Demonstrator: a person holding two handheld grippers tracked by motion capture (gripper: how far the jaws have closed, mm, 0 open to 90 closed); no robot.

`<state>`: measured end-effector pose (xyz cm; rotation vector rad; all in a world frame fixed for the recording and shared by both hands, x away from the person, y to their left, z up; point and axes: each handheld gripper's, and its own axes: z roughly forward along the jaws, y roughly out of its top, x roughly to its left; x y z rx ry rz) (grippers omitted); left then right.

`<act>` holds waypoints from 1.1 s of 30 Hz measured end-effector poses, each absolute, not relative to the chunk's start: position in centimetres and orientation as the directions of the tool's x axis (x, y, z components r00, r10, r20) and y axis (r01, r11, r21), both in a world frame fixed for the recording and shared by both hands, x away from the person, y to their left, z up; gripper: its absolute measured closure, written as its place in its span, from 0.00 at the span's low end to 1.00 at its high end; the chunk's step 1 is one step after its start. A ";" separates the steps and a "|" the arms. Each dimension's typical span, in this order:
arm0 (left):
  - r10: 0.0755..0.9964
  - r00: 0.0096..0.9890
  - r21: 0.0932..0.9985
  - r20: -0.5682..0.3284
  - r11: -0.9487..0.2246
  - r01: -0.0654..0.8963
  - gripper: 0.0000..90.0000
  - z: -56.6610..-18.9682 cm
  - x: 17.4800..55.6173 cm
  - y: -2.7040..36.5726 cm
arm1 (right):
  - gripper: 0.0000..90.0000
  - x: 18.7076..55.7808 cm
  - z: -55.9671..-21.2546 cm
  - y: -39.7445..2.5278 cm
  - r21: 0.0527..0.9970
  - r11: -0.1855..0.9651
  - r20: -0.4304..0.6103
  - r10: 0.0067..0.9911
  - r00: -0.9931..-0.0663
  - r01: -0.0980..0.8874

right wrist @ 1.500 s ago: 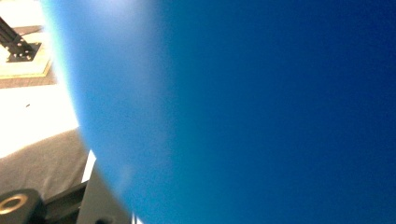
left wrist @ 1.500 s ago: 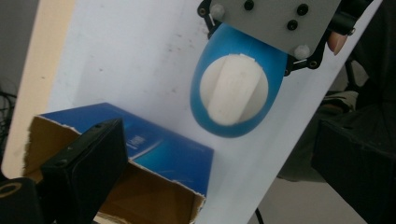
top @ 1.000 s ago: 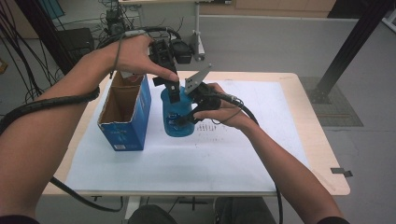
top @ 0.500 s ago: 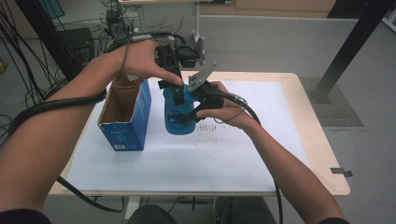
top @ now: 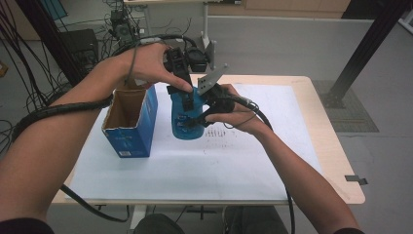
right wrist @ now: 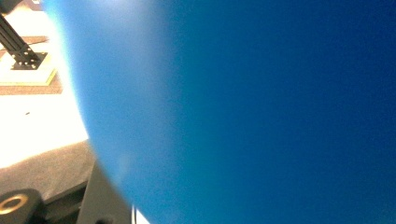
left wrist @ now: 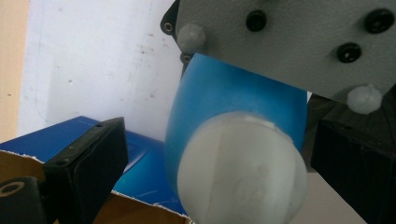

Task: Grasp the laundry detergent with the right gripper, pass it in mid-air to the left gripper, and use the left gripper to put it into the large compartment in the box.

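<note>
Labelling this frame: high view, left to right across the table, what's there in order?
Open blue box → blue bottle → right gripper with its grey plate → right hand → bare white sheet on the table.

**Blue bottle between my claws**

The blue bottle (top: 186, 115) stands roughly upright, tilted slightly, just beside the open blue cardboard box (top: 130, 119) on the table's white sheet. It has a rounded plastic body with dark print on its side and a white domed cap (left wrist: 243, 170). My right claw (top: 207, 111) grips its body; my left claw (top: 184, 95) straddles the cap.
</note>
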<state>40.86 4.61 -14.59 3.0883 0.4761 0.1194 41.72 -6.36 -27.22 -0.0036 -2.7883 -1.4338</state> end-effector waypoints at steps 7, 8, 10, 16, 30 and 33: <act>0.295 0.953 0.029 0.074 -0.956 0.293 0.05 -14.6 40.8 4.4 | 0.47 41.6 -27.0 -6.5 0.820 0.572 0.007 0.000 -1.000 0.005; 0.295 0.953 0.029 0.074 -0.956 0.293 0.05 -14.6 40.8 4.4 | 0.47 41.6 -27.0 -6.5 0.820 0.572 0.007 0.000 -1.000 0.005; 0.293 0.953 0.024 0.072 -0.956 0.292 0.05 -14.6 40.7 4.4 | 0.47 41.6 -26.9 -6.5 0.821 0.571 0.012 0.001 -1.000 0.010; 0.292 0.953 0.017 0.079 -0.956 0.292 0.05 -14.9 40.6 4.3 | 0.47 41.6 -26.8 -6.5 0.830 0.557 -0.014 -0.008 -1.000 -0.016; 0.285 0.955 0.020 0.082 -0.958 0.285 0.06 -15.2 40.5 4.2 | 0.47 41.6 -26.8 -6.3 0.835 0.550 -0.013 -0.015 -1.000 -0.019; 0.278 0.957 0.013 0.082 -0.960 0.278 0.06 -15.1 40.5 4.2 | 0.47 41.5 -26.7 -6.4 0.834 0.552 -0.011 -0.013 -1.000 -0.017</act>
